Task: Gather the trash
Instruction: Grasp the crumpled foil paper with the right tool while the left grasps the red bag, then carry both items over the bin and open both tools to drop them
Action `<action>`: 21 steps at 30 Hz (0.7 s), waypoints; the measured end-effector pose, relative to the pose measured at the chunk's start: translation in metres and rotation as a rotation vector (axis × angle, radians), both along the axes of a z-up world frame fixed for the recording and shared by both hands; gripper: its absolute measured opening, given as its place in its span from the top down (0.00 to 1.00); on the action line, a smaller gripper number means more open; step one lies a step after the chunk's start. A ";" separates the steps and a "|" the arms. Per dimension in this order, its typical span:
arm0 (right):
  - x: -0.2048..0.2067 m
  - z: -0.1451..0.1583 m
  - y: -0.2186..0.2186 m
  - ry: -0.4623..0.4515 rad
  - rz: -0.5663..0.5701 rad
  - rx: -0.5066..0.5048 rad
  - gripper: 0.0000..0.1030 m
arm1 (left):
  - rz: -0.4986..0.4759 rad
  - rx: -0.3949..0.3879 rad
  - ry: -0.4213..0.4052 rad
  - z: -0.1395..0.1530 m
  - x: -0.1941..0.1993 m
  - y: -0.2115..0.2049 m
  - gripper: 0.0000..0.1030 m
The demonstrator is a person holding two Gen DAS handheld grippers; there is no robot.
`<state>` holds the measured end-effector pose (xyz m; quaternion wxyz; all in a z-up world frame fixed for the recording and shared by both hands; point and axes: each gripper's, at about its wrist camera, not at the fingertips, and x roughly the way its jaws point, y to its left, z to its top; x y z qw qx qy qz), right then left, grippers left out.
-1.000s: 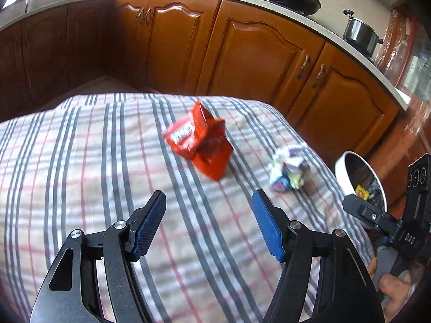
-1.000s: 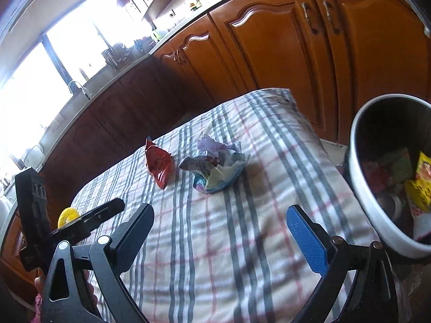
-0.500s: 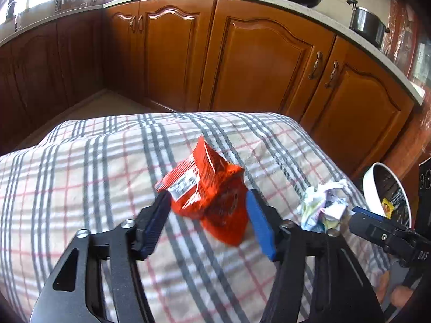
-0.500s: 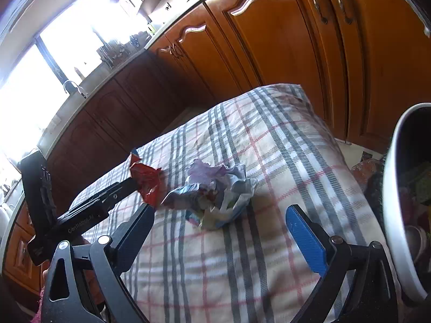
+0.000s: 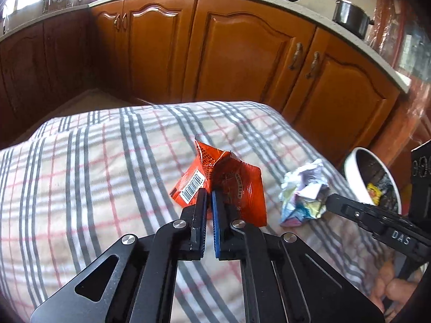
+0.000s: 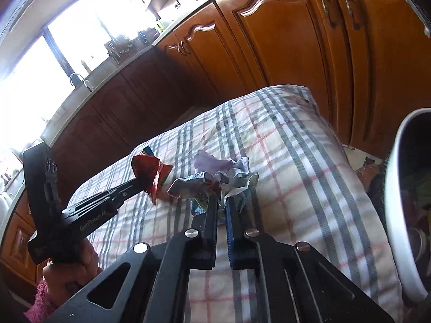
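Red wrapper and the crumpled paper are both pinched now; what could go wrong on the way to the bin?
1. The left gripper holds the red wrapper only by its lower edge, so it may slip free.
2. The right gripper grips one loose fold of the crumpled paper; it could tear away.
3. The bin sits off the table's edge, so drops land on the floor.

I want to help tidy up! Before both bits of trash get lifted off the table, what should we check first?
1. Left gripper shut on the red wrapper: ok.
2. Right gripper shut on the crumpled paper wad: ok.
3. Both pieces still touch the checked cloth: ok, not lifted yet.
4. White bin open and beside the table: ok.
5. Grips firm enough to lift: cannot tell.
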<state>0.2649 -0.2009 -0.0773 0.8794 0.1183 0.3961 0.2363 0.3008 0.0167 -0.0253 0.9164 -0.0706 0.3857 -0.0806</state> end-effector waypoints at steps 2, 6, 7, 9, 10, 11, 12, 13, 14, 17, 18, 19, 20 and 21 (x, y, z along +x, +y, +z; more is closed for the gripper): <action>-0.009 0.003 -0.005 -0.008 -0.001 0.006 0.95 | -0.011 -0.020 -0.004 0.003 -0.012 -0.004 0.97; -0.032 0.012 -0.019 -0.032 -0.008 0.017 0.95 | -0.039 -0.053 -0.010 0.012 -0.035 -0.016 0.97; -0.036 0.014 -0.022 -0.038 -0.012 0.020 0.95 | -0.048 -0.060 -0.014 0.014 -0.041 -0.020 0.97; -0.047 0.020 -0.031 -0.053 -0.024 0.028 0.95 | -0.067 -0.073 -0.021 0.019 -0.051 -0.028 0.97; -0.051 0.022 -0.035 -0.059 -0.030 0.030 0.95 | -0.074 -0.077 -0.025 0.022 -0.056 -0.033 0.97; -0.057 0.024 -0.040 -0.067 -0.038 0.033 0.95 | -0.077 -0.083 -0.029 0.024 -0.061 -0.037 0.97; -0.061 0.027 -0.045 -0.073 -0.045 0.036 0.95 | -0.081 -0.091 -0.031 0.025 -0.065 -0.041 0.97; -0.065 0.028 -0.049 -0.078 -0.052 0.039 0.95 | -0.088 -0.098 -0.032 0.026 -0.069 -0.047 0.97; -0.070 0.030 -0.056 -0.081 -0.062 0.050 0.95 | -0.091 -0.099 -0.034 0.027 -0.071 -0.051 0.97; -0.084 0.033 -0.072 -0.088 -0.091 0.071 0.95 | -0.120 -0.093 -0.034 0.029 -0.081 -0.069 0.97; -0.087 0.035 -0.076 -0.092 -0.097 0.072 0.95 | -0.129 -0.092 -0.033 0.029 -0.083 -0.074 0.97; -0.092 0.035 -0.081 -0.096 -0.106 0.072 0.95 | -0.138 -0.088 -0.031 0.030 -0.085 -0.080 0.97; -0.097 0.036 -0.087 -0.100 -0.117 0.073 0.95 | -0.147 -0.082 -0.030 0.030 -0.087 -0.086 0.97; -0.100 0.037 -0.091 -0.103 -0.124 0.074 0.95 | -0.154 -0.080 -0.030 0.031 -0.089 -0.091 0.97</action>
